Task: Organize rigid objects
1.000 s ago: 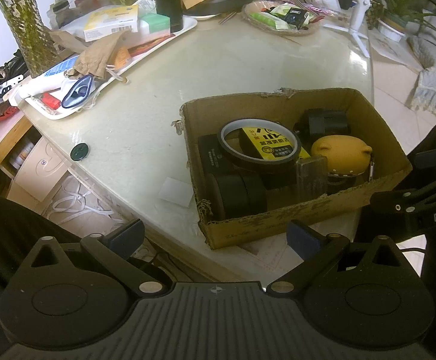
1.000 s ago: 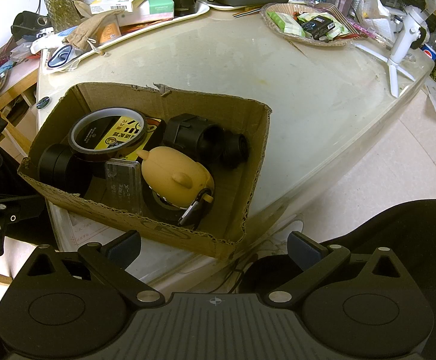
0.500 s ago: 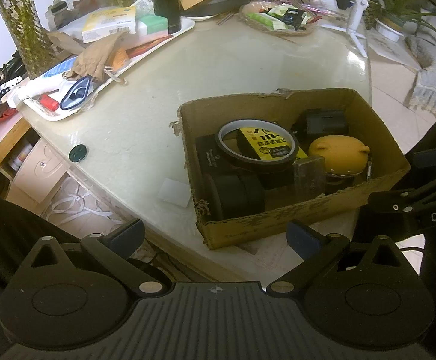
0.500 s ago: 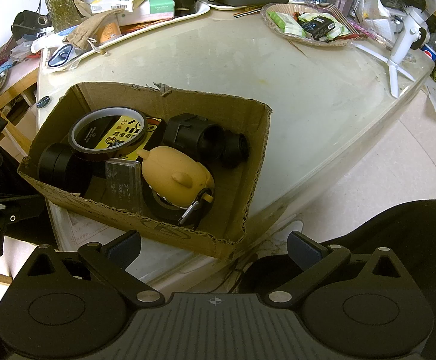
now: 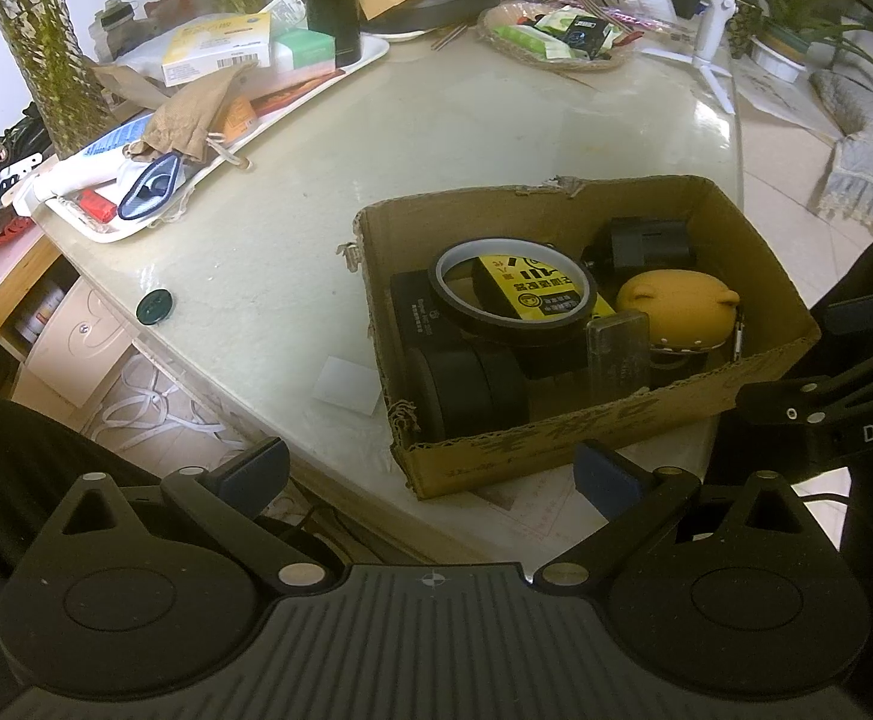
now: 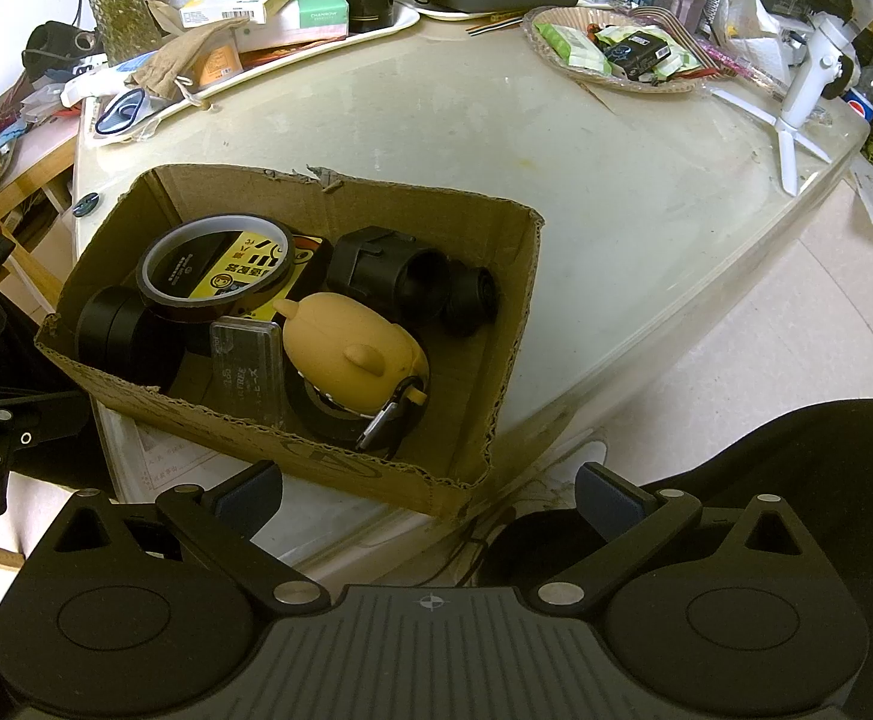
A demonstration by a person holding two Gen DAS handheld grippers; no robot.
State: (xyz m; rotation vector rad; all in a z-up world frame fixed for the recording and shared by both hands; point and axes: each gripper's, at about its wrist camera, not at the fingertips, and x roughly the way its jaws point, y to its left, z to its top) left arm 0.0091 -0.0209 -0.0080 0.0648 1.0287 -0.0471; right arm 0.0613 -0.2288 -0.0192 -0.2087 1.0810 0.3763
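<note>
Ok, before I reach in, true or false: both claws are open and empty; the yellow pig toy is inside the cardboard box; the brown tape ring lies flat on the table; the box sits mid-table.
1. Both claws, left claw and right claw, are open and empty. True.
2. The yellow pig toy is inside the cardboard box. True.
3. The brown tape ring lies flat on the table. False: it rests tilted on other items inside the box.
4. The box sits mid-table. False: it stands at the near edge.
</note>
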